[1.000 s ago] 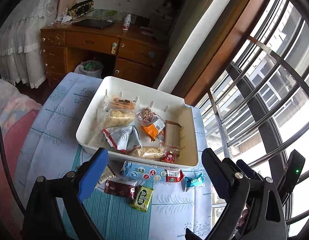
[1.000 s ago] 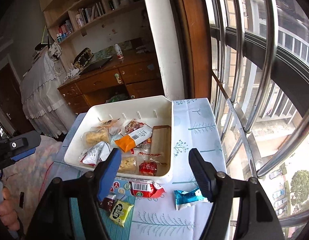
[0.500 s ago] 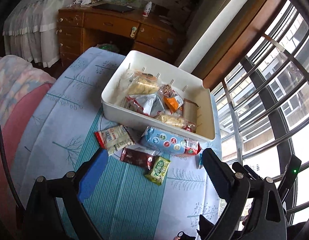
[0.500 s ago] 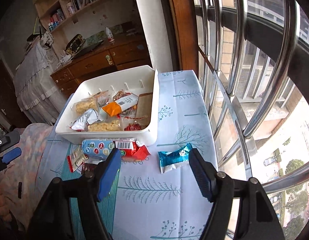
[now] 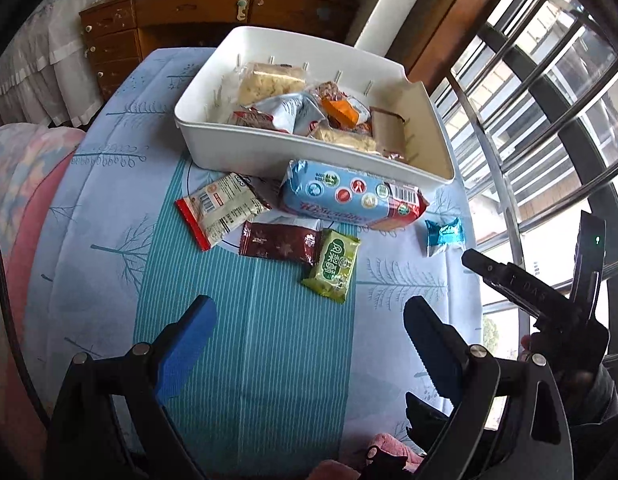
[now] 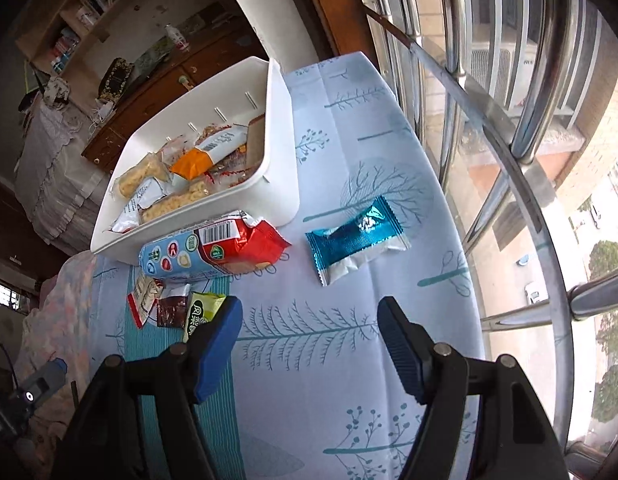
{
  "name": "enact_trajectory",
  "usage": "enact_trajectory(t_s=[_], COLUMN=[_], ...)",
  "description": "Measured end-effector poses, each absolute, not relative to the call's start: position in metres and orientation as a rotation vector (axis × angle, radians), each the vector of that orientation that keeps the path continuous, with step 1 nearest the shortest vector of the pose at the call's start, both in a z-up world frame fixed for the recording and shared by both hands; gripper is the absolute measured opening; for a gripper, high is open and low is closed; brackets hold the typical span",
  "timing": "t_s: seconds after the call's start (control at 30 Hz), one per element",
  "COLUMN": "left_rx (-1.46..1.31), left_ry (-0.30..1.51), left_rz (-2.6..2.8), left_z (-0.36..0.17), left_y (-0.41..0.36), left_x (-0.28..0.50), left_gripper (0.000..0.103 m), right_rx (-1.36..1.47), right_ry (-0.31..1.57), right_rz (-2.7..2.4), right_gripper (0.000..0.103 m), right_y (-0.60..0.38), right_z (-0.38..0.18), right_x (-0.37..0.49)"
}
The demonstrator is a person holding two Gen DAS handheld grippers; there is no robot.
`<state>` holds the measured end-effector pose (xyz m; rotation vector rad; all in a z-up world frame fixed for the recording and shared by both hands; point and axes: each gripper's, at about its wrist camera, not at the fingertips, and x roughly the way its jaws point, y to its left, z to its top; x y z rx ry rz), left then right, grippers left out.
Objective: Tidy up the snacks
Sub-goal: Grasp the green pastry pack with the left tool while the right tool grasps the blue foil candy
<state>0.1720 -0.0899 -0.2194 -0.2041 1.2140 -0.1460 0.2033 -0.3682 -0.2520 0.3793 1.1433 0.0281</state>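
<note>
Snacks now fill more of both views than a second ago, since I have tipped both hand-held grippers down toward the table [image 5: 109, 184]. My left hand-held gripper [image 5: 309, 344] gapes wide and empty, the green packet [image 5: 332, 266] just ahead between its fingers. My right hand-held gripper [image 6: 309, 340] stands open and empty, the blue packet [image 6: 355, 238] lying ahead beside the white bin [image 6: 285, 152].

The tray [image 5: 293, 148] is smooth white plastic with a soft sheen. The teal packet [image 6: 355, 236] is glossy, crinkled foil. A matt printed cloth [image 6: 349, 360] covers the table. The window bars [image 6: 549, 40] are polished metal; the dresser [image 5: 181, 16] is worn wood.
</note>
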Motion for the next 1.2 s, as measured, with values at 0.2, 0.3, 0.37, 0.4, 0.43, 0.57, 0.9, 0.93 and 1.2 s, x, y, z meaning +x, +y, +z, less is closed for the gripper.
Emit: enact_trajectory(t_s=[0.2,0.3,0.37,0.4,0.43,0.57,0.9,0.93,1.2], left_rx=[-0.198,-0.208,-0.22,-0.224,-0.228,-0.237,-0.238,-0.236,-0.157], left_ry=[1.287,1.314,1.329,1.336,1.342,1.361,1.357,1.356,1.341], left_rz=[-0.187,-0.186,-0.183,-0.177,-0.165,-0.14,-0.138,-0.14,-0.136], left_z=[-0.259,-0.28,-0.293,-0.299,-0.304,-0.324,-0.345,-0.346,-0.35], left_y=[-0.111,-0.12,-0.125,-0.127,-0.128,-0.131,-0.134,-0.135,-0.151], left_x=[0.186,0.194,0.199,0.202,0.204,0.209,0.221,0.223,0.239], left_gripper=[0.094,0.094,0.094,0.094,0.094,0.094,0.094,0.094,0.09], right_rx=[0.443,0.427,0.419,0.422,0.421,0.407,0.287,0.27,0.105], right_ry=[1.201,1.204,1.206,1.203,1.204,1.221,1.21,1.207,1.167], right_rz=[-0.007,-0.025,-0.044,-0.051,-0.058,-0.081,-0.074,-0.076,-0.089], right_gripper=[0.071,0.071,0.071,0.071,0.071,0.071,0.071,0.071,0.071], right_y=[-0.371,-0.372,-0.374,-0.376,-0.377,-0.381,-0.37,-0.368,-0.349], right_z=[-0.274,-0.282,-0.288,-0.29,-0.293,-0.304,-0.315,-0.316,-0.318], right_x=[0.213,0.22,0.225,0.227,0.228,0.234,0.247,0.249,0.261])
